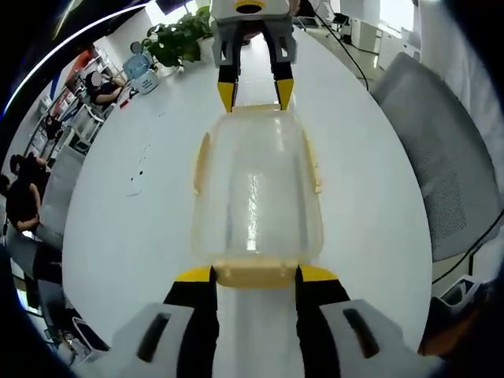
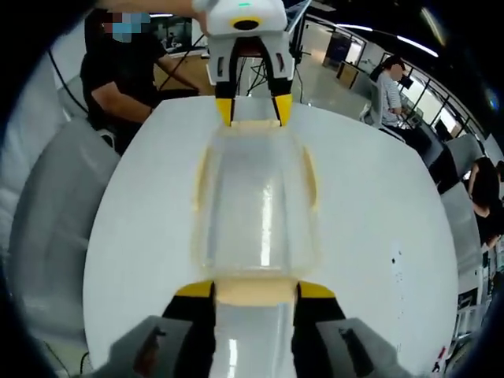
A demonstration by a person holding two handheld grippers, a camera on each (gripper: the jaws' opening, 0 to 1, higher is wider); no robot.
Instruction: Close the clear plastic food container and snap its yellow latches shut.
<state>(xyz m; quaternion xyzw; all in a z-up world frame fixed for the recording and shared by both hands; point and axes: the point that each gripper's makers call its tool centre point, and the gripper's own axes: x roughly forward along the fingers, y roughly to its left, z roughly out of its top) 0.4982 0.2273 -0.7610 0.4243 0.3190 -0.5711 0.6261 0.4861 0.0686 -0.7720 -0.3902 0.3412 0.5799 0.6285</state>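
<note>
— While the two of them face off like that, where does the box sit?

— The clear container [image 1: 256,193] lies flat on the white desk [image 1: 370,197], squarely between the two grippers, lid already down as far as I can judge. Its long axis runs straight from one gripper to the other. The left gripper [image 1: 256,274] is at one short end, the right gripper [image 2: 256,290] at the opposite short end, each pointing at the other across the container.

— And the jaws?

— Both pairs stand apart, spread to about the width of the end latch. At the left gripper's end, the yellow end latch [image 1: 253,272] sits between the yellow-tipped jaws; I can't tell whether they press it or merely flank it. Same story at the right gripper's end, where a pale yellow latch [image 2: 256,290] lies between its jaws.

— Which one's nearer?

— Neither, really. Each is right up against its own end of the container, so each has its own latch to push.

— The side latches?

— Along the container's long sides there are yellow latches [image 1: 202,161] too, and they look slightly flared out from the wall, so I'd guess they aren't snapped yet. Those lie off to either side of both grippers' line, so reaching them would mean coming round from the container's ends.
</note>
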